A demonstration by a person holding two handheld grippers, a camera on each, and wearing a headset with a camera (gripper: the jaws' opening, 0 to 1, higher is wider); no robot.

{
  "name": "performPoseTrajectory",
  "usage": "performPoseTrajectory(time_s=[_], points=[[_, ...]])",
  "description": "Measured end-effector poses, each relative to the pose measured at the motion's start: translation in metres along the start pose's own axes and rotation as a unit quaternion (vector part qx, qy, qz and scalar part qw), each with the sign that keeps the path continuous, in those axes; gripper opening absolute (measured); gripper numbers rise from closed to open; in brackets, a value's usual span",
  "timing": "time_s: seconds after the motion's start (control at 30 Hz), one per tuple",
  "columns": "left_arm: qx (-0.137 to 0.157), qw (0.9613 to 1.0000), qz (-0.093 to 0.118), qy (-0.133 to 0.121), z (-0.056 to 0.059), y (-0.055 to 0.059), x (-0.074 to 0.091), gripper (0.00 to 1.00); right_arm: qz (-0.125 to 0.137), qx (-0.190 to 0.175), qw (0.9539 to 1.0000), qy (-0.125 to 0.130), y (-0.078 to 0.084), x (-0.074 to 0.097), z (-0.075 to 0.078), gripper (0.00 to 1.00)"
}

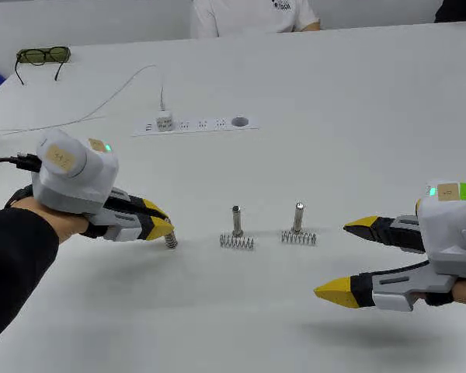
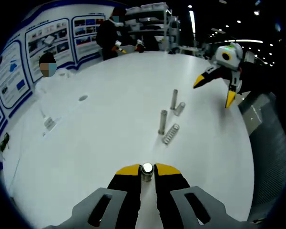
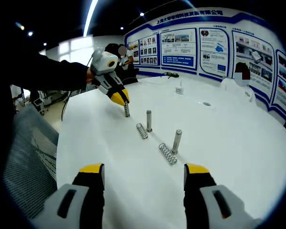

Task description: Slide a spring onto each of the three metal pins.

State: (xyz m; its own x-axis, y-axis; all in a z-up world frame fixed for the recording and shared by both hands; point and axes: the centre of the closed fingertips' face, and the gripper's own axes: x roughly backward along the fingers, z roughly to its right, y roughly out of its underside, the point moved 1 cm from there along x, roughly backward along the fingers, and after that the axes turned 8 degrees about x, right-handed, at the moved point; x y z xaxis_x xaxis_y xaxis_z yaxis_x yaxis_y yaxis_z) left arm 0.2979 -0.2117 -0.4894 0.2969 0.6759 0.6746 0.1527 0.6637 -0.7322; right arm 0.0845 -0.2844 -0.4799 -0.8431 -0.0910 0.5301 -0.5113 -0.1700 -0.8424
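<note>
Three metal pins stand upright in a row on the white tabletop point(image 1: 334, 116). At the left of the head view, the left tongs point(image 1: 169, 226) are closed to a narrow gap around the top of the left pin point(image 2: 147, 168), whose round cap shows between the yellow tips in the left gripper view. A spring point(image 1: 171, 242) is coiled round this pin's lower shaft, just below the tips. Next along, the middle pin point(image 1: 237, 220) is bare, and a second spring point(image 1: 237, 242) lies on its side on the tabletop just in front of its foot. The right pin point(image 1: 298, 217) is likewise bare, with a third spring point(image 1: 298, 238) lying flat just before it. Farther right, the right tongs point(image 1: 332, 259) hang above the tabletop, spread wide and holding nothing, well apart from the pins. Behind the row, a pair of glasses point(image 1: 43, 56) lies at the far left, and a white power strip point(image 1: 194, 124) sits nearer the middle.
</note>
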Motion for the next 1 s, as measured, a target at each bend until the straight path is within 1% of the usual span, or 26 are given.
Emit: performPoseTrajectory(time_s=[0.03,0.27,0.53,0.73,0.93,1.0], points=[[0.0,1.0,0.006,0.0,0.0,-0.0015,-0.0001,0.1,0.0,0.0,1.0,0.0,0.0,0.0,0.0001,0.69],[-0.003,1.0,0.006,-0.004,-0.0015,-0.0005,-0.0006,0.11,0.0,0.001,1.0,-0.001,0.0001,0.0,-0.0001,0.69],[-0.013,0.9999,-0.005,-0.009,-0.0014,0.0038,-0.0025,0.12,-0.001,0.001,1.0,-0.002,0.0005,-0.0003,-0.0007,0.69],[-0.01,0.9999,-0.001,-0.013,-0.0027,0.0032,-0.0017,0.17,-0.001,0.001,1.0,-0.003,0.0004,-0.0006,-0.0014,0.68],[-0.006,0.9997,0.007,-0.021,-0.0053,0.0012,0.0034,0.24,-0.001,0.002,1.0,-0.003,-0.0001,-0.0007,-0.0016,0.68],[-0.008,0.9997,0.01,-0.022,-0.0047,-0.0005,0.006,0.24,-0.001,0.003,1.0,-0.004,-0.0004,-0.0009,-0.0017,0.68]])
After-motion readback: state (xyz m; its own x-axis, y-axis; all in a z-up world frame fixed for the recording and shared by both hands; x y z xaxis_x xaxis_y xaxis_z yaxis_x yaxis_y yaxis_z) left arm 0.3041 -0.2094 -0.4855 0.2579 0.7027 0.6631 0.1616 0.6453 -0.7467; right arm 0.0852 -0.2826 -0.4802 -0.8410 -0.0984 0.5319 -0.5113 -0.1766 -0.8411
